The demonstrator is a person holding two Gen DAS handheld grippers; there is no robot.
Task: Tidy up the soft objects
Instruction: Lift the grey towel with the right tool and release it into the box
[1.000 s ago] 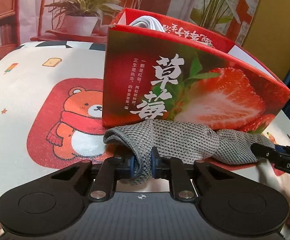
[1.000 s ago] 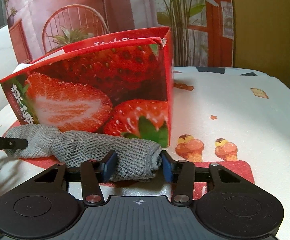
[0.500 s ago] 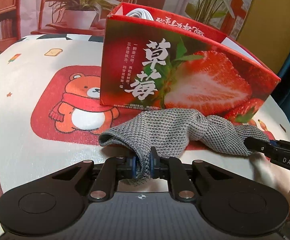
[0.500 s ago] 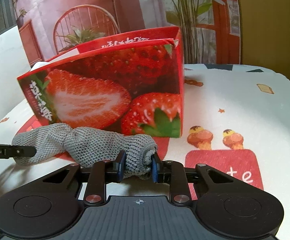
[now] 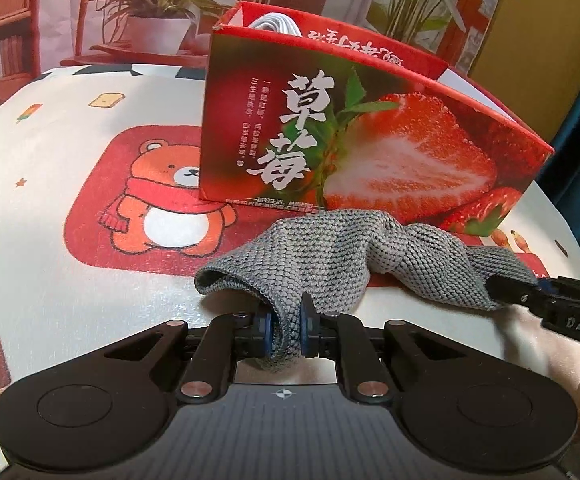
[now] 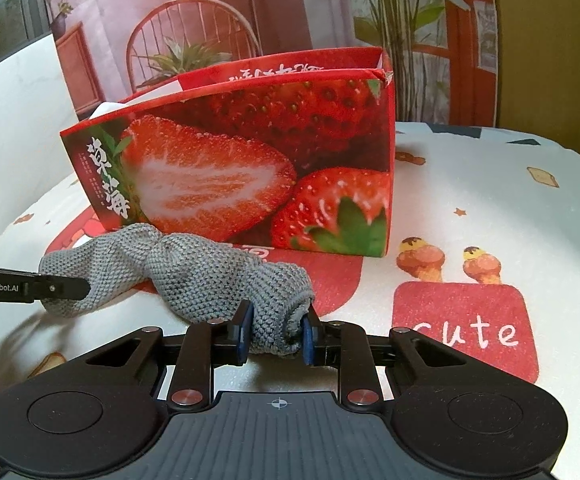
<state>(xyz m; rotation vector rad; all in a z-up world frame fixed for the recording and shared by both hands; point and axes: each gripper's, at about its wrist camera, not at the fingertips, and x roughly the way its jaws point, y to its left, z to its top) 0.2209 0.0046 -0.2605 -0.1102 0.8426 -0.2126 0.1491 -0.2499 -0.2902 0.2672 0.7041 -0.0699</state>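
Now: grey knit sock, waffle-textured, twisted, on desk before glossy strawberry box | L claw clamps cuff | R claw just closed, pinching toe; earlier gaping.

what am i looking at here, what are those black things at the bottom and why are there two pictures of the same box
The black things are handheld two-finger grippers, one in each of a person's hands, not a robot arm. Each carries a wide-angle camera looking along its fingers, so one scene is shown from two sides.

In the left view, the left gripper pinches one end of a grey knitted cloth. In the right view, the right gripper has just closed on the other, rolled end.

The middle of the cloth sags low over a cartoon-printed table cover, in front of an open red strawberry box with something white inside.
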